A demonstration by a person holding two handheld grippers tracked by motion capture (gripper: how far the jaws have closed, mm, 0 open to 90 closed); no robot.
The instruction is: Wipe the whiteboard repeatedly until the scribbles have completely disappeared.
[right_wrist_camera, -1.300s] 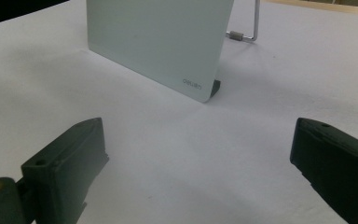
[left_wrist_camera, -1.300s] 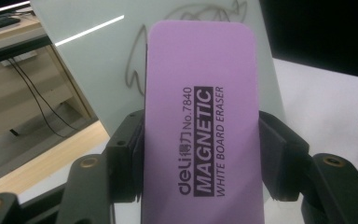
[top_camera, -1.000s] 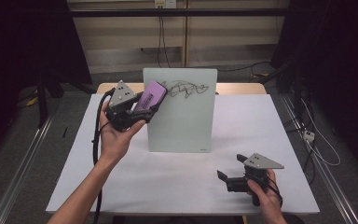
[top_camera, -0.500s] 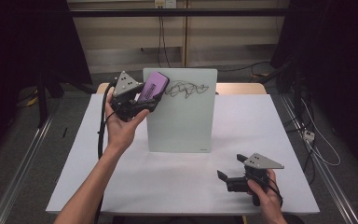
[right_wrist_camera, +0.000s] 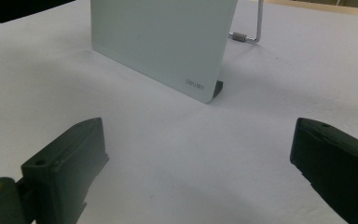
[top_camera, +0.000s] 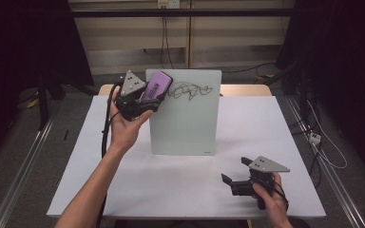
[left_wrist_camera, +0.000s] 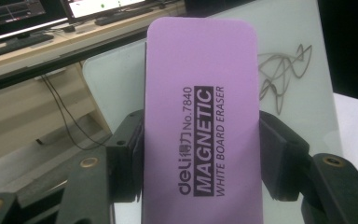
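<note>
My left tool (top_camera: 145, 102) clamps purple rectangular eraser (left_wrist_camera: 203, 135), rounded corners, at upright glossy whiteboard (top_camera: 185, 118) top-left, nr black scribble (top_camera: 190, 90). Right tool (top_camera: 240, 178) wide open, empty, resting on white matte surface (top_camera: 171, 190).

Purple magnetic eraser (top_camera: 155, 86) (left_wrist_camera: 204, 126): flat rounded rectangle, black lettering, raised at upper left corner of whiteboard (top_camera: 185, 118), tilted. Whiteboard upright, mid-table, black scribble (top_camera: 190, 90) near top edge, right of eraser.

A lab: black curtains (top_camera: 28, 42), floor rails (top_camera: 21, 190), monitors (left_wrist_camera: 9, 11) behind.
</note>
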